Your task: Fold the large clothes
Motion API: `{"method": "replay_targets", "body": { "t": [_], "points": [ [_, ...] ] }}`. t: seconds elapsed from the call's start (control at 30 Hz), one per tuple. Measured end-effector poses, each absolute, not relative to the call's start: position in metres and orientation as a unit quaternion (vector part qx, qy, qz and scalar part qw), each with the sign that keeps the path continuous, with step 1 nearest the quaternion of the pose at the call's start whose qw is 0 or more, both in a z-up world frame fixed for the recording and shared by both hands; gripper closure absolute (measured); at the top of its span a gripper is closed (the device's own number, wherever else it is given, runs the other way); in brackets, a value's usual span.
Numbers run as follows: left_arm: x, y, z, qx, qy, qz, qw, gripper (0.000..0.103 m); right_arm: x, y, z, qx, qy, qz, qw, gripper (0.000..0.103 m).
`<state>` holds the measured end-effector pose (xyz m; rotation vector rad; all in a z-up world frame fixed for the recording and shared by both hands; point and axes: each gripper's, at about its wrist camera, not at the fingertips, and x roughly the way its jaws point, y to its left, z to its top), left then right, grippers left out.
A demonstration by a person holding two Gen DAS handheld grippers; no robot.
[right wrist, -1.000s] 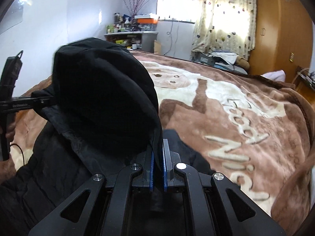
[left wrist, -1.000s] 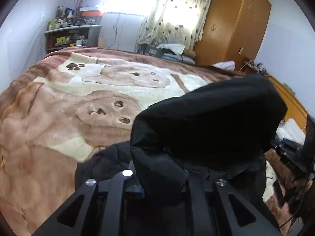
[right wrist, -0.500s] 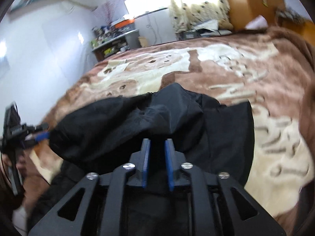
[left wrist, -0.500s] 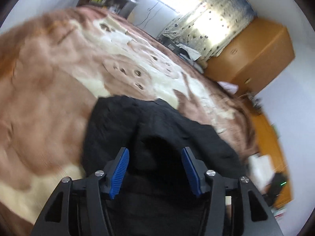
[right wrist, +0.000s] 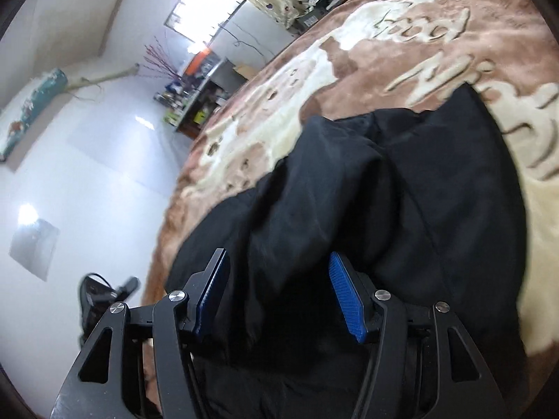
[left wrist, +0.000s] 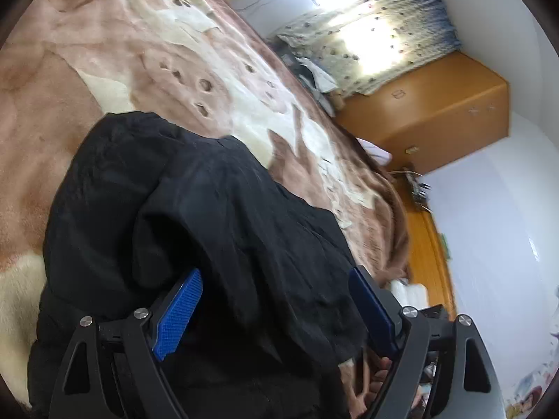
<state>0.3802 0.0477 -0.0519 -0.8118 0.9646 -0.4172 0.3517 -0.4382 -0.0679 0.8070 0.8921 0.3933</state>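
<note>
black jacket on blanket, left tongs, right tongs both opening

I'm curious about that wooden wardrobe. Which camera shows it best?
The left wrist view: the wardrobe stands whole at the far end of the bed, beside the curtain. The right wrist view faces the other way and shows none of it, only the curtain's edge and a shelf.

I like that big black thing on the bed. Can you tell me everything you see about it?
The big black garment is soft, slightly shiny, crumpled cloth, folded over itself in thick layers. It lies on the fluffy brown and cream blanket, which touches it underneath. The left gripper and right gripper are opening; cloth sits between their blue pads without being pinched.
</note>
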Motion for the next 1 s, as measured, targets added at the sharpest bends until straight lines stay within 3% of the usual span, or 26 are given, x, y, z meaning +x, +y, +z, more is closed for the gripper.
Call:
{"method": "replay_targets", "body": {
  "t": [0.23, 0.33, 0.37, 0.47, 0.63, 0.67, 0.83, 1.0],
  "points": [
    [0.419, 0.049, -0.063, -0.391, 0.465, -0.172, 0.776, 0.018, 0.402, -0.442, -0.084, 0.436, 0.419, 0.168, 0.778, 0.045],
    [0.427, 0.052, -0.068, -0.397, 0.469, -0.161, 0.772, 0.022, 0.404, -0.439, -0.053, 0.388, 0.356, 0.171, 0.833, 0.083],
    [0.429, 0.053, -0.069, -0.401, 0.469, -0.155, 0.772, 0.023, 0.401, -0.439, -0.043, 0.379, 0.334, 0.181, 0.844, 0.086],
    [0.432, 0.056, -0.068, -0.384, 0.471, -0.140, 0.782, 0.042, 0.384, -0.433, -0.023, 0.337, 0.311, 0.192, 0.868, 0.091],
    [0.433, 0.061, -0.060, -0.342, 0.467, -0.132, 0.805, 0.083, 0.347, -0.438, -0.047, 0.338, 0.342, 0.178, 0.858, 0.095],
    [0.434, 0.062, -0.059, -0.334, 0.467, -0.130, 0.808, 0.087, 0.335, -0.440, -0.054, 0.337, 0.345, 0.171, 0.859, 0.095],
    [0.434, 0.066, -0.060, -0.282, 0.473, -0.112, 0.827, 0.088, 0.320, -0.444, -0.100, 0.367, 0.399, 0.133, 0.830, 0.096],
    [0.424, 0.077, -0.073, -0.283, 0.485, -0.089, 0.823, 0.088, 0.312, -0.452, -0.108, 0.374, 0.413, 0.095, 0.825, 0.097]
  ]
}}
